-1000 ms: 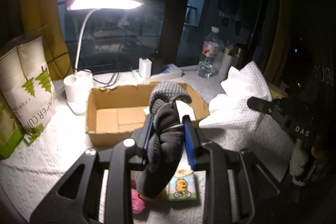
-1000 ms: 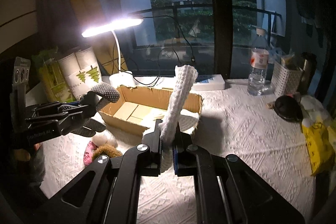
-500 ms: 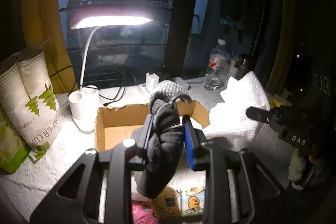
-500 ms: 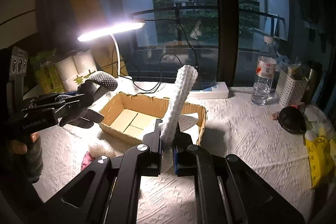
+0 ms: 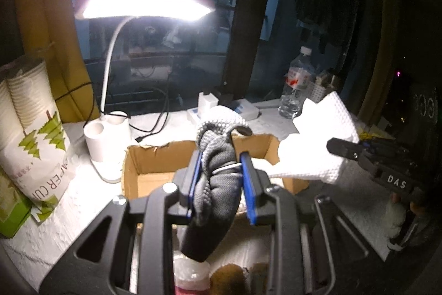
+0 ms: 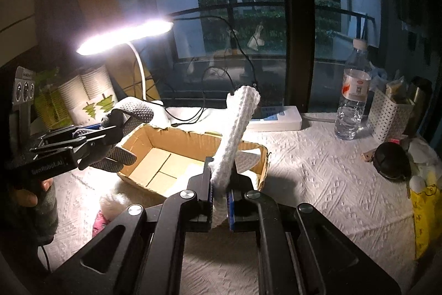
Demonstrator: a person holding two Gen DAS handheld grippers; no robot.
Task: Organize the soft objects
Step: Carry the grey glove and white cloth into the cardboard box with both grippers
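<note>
Pinching dark glove [image 5: 218, 184], left gripper [image 5: 221, 179] jaws raised beside box [image 6: 193, 154]; right gripper [image 6: 219, 194] jaws clamp upright white cloth [image 6: 234, 134].

Over the last second the left gripper [image 5: 221, 179] has lifted and carried its dark grey glove [image 5: 215, 184] forward, so the cardboard box [image 5: 154, 165] now lies lower and closer beneath it and the cartoon packet has dropped out of the left wrist view. The right gripper [image 6: 219, 195] has risen too, bringing its white cloth [image 6: 234, 134] up over the box's right end.
</note>
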